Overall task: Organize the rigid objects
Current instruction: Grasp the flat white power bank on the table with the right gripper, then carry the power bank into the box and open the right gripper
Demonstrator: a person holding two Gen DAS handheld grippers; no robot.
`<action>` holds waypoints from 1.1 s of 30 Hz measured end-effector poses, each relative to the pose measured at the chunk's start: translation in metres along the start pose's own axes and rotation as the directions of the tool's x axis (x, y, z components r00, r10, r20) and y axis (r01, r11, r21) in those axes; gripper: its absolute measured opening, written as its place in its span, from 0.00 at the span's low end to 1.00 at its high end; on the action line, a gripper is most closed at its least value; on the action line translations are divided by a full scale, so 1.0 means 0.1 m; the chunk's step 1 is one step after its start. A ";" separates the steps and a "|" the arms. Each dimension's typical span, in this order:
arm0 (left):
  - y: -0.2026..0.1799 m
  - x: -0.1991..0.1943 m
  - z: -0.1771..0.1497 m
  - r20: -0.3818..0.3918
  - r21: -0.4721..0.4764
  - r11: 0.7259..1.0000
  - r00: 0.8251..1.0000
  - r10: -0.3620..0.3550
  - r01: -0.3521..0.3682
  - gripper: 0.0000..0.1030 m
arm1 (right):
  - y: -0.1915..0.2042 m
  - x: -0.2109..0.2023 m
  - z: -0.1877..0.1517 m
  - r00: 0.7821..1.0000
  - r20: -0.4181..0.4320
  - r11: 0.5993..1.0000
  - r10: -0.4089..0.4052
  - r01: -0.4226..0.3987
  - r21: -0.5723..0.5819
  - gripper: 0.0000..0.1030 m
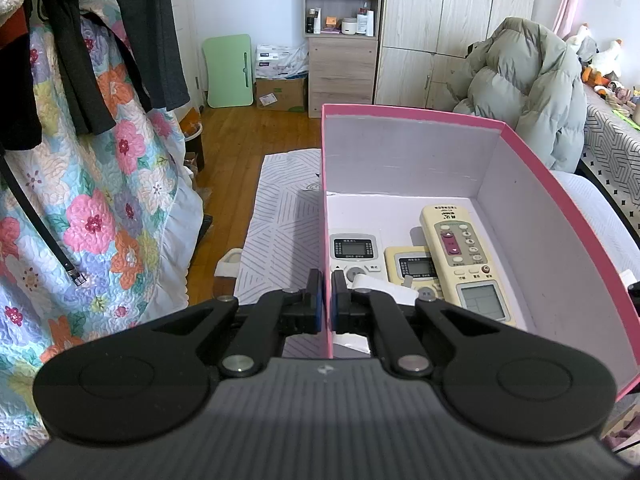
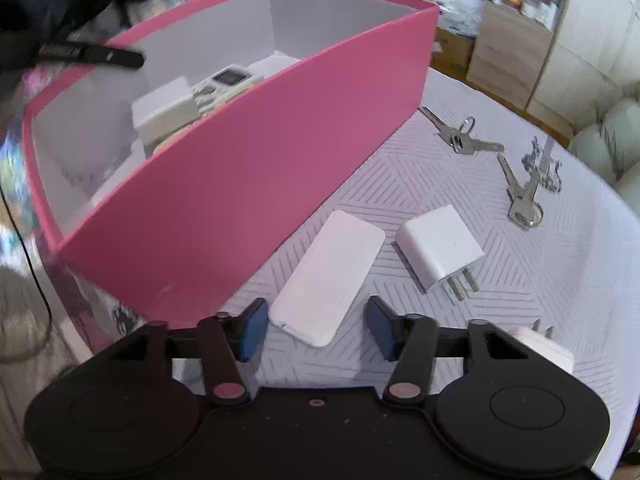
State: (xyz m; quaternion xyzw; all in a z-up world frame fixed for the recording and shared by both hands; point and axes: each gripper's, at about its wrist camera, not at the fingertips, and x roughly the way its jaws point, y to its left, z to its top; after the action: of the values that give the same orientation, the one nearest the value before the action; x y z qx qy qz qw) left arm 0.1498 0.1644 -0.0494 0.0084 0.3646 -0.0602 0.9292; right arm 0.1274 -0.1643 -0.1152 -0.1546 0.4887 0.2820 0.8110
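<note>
- The left gripper point(image 1: 327, 300) sat at lower centre of the left wrist view, its fingers clamped on the near left wall of the pink box point(image 1: 325, 208), one finger on each side of the wall.
- Inside the box lay three remote controls: a white remote point(image 1: 353, 251) at the left, a small cream remote point(image 1: 416, 268) in the middle and a long cream remote point(image 1: 466, 264) at the right, overlapping the small one.
- A white charger point(image 1: 384, 286) rested on the remotes just beyond the gripper.
- The right gripper point(image 2: 316, 328) held its fingers wide apart at lower centre of the right wrist view, with the near end of a white power bank point(image 2: 328, 276) between them, untouched.
- Right of the power bank lay a white plug adapter point(image 2: 438, 250); another adapter point(image 2: 540, 346) showed at the lower right.
- Two bunches of keys point(image 2: 460, 136) point(image 2: 524, 196) lay on the patterned cloth point(image 2: 520, 280) at the upper right.
</note>
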 end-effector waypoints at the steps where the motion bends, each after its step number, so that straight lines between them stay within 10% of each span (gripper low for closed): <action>1: 0.00 0.00 0.00 0.001 0.002 1.000 1.000 0.002 -0.002 0.04 | -0.03 -0.02 0.01 1.000 -0.027 1.000 0.005 -0.004 0.010 0.45; 10: 0.02 0.00 0.01 -0.002 -0.002 1.000 1.000 -0.005 0.005 0.04 | -0.07 0.03 0.07 0.997 -0.069 0.997 -0.042 0.046 0.059 0.57; 14: 0.02 0.00 0.01 0.001 0.009 1.000 1.000 0.003 -0.003 0.04 | -0.18 0.10 0.12 0.998 0.006 0.986 -0.068 0.066 0.150 0.44; 33: -0.03 -0.01 -0.01 0.002 0.036 0.999 1.000 0.028 -0.028 0.04 | -0.25 -0.51 0.23 0.982 0.147 0.975 -0.122 0.091 0.203 0.43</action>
State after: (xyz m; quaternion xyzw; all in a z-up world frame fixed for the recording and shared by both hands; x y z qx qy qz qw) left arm 0.1482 0.1612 -0.0497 0.0303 0.3625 -0.0540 0.9299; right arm 0.1402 -0.1873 -0.0600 -0.0775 0.4388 0.2002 0.8725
